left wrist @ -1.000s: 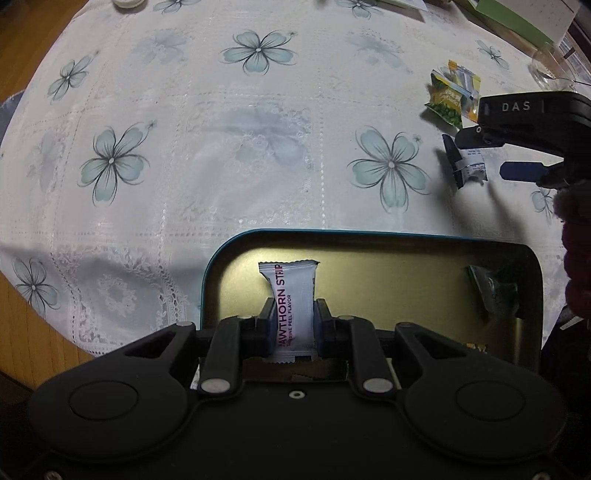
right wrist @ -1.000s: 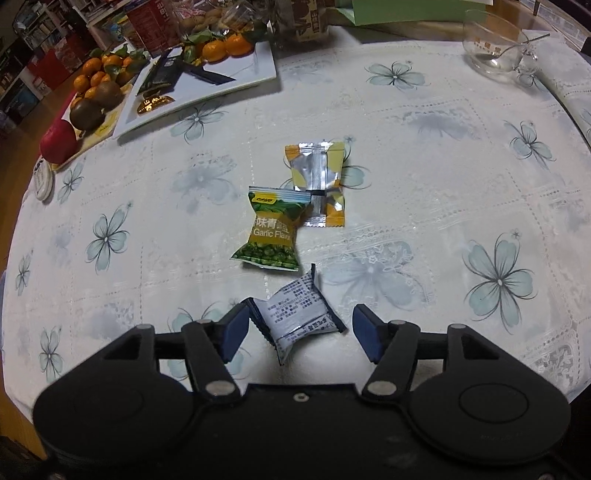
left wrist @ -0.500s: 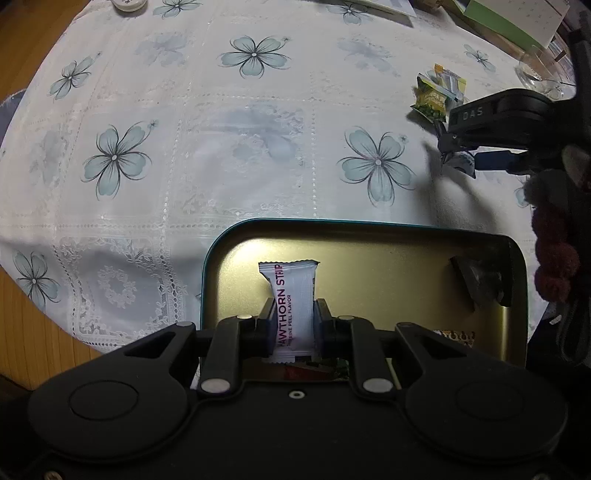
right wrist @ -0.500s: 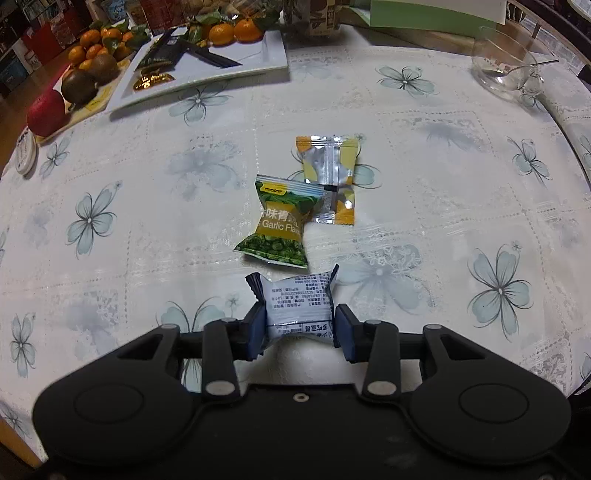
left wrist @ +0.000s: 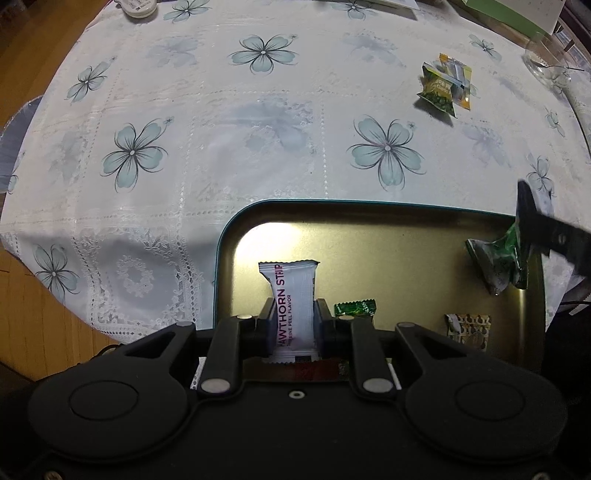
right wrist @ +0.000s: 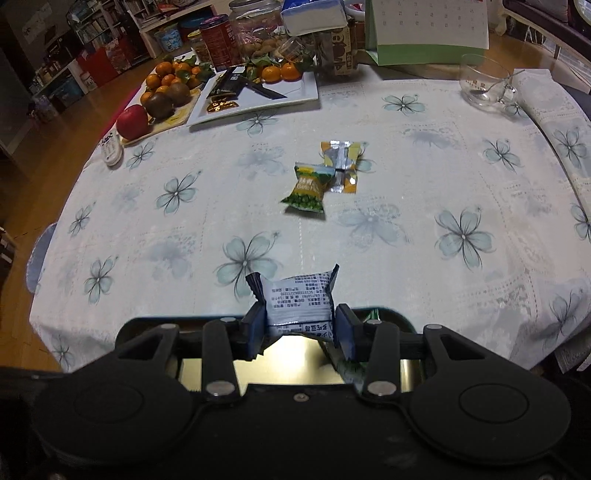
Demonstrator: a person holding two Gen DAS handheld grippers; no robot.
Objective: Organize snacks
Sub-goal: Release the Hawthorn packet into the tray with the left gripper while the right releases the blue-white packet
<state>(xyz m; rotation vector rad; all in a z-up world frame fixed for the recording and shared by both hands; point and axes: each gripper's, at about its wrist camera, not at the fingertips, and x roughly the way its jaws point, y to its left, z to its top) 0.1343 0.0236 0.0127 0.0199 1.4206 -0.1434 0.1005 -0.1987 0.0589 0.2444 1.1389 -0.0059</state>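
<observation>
My left gripper (left wrist: 294, 325) is shut on a white hawthorn strip packet (left wrist: 293, 295), held over a gold tray with a teal rim (left wrist: 369, 236). The tray holds a green packet (left wrist: 496, 262), a small green candy (left wrist: 354, 308) and a patterned packet (left wrist: 469, 328). My right gripper (right wrist: 301, 326) is shut on a dark blue and white snack packet (right wrist: 297, 299), held above the tray's far edge (right wrist: 144, 323). A green garlic pea packet (right wrist: 308, 188) and a yellow and silver packet (right wrist: 341, 164) lie on the tablecloth beyond; they also show in the left wrist view (left wrist: 437, 90).
A floral tablecloth (right wrist: 369, 229) covers the round table. At the back stand a fruit board (right wrist: 162, 99), a white plate (right wrist: 266, 96), jars (right wrist: 255, 26) and a green calendar (right wrist: 428, 33). A glass bowl with a spoon (right wrist: 484, 88) is at the far right. A remote (right wrist: 110, 147) lies left.
My right gripper closed on the blue and white packet, lifted it off the cloth and carried it back over the tray. My left gripper kept hold of the hawthorn packet.
</observation>
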